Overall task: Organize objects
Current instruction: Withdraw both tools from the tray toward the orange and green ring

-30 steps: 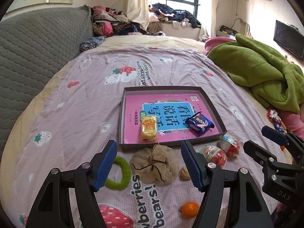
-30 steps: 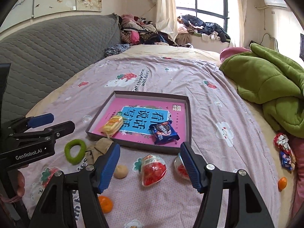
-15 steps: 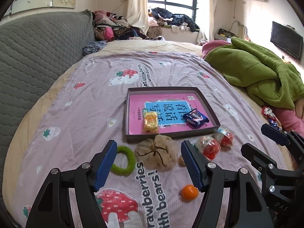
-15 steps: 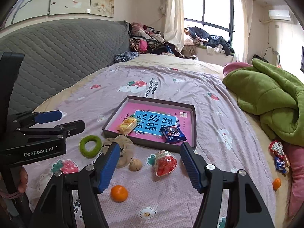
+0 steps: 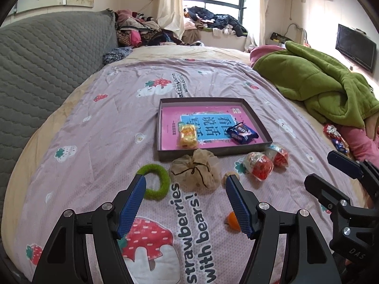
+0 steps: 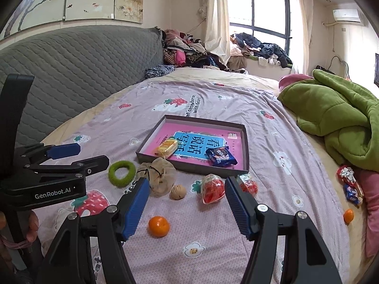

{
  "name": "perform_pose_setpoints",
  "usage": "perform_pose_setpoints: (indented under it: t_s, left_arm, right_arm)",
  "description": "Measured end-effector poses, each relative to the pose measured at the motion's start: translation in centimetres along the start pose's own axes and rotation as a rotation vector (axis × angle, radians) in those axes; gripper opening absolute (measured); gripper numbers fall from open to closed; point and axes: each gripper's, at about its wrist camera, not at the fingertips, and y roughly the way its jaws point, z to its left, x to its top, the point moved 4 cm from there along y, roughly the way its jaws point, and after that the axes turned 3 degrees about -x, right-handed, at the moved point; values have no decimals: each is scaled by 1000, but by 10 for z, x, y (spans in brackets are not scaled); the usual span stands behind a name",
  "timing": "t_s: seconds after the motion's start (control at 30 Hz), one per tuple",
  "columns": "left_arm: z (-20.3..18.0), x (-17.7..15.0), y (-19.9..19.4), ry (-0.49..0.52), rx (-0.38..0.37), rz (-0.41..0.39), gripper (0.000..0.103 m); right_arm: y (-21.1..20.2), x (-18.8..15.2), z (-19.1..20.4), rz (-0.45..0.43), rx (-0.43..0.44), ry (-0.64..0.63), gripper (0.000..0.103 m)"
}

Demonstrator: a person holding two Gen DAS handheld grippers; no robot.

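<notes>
A shallow grey box (image 5: 163, 127) (image 6: 246, 151) with a pink book inside lies on the bed and holds a yellow snack pack (image 5: 188, 137) (image 6: 167, 147) and a dark blue snack pack (image 5: 241, 133) (image 6: 221, 156). In front of it lie a green ring (image 5: 155, 182) (image 6: 122, 170), a beige mesh pouch (image 5: 195, 171) (image 6: 161, 175), a walnut (image 6: 178, 191), two red candy bags (image 5: 259, 166) (image 6: 212, 188) and an orange (image 6: 158, 226) (image 5: 233, 221). My left gripper (image 5: 184, 203) is open and empty above the sheet, short of the pouch. My right gripper (image 6: 187, 206) is open and empty, nearer than the walnut and red bag.
A green blanket (image 5: 315, 82) (image 6: 341, 116) is heaped on the right. More wrapped sweets (image 6: 350, 184) and a second orange (image 6: 348, 215) lie at the right edge. A grey quilted headboard (image 5: 42, 66) runs along the left. Clothes (image 5: 210, 21) pile up by the window.
Both grippers have drawn back from the box, so the objects look smaller and farther away and more of the sheet shows. Both stay open and empty.
</notes>
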Motion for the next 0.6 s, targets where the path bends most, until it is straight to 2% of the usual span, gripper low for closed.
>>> perform_pose_setpoints:
  t_s: [0.6]
  left_arm:
    - [10, -33, 13, -1, 16, 20, 71]
  right_arm:
    - [5, -30, 18, 25, 16, -36, 65]
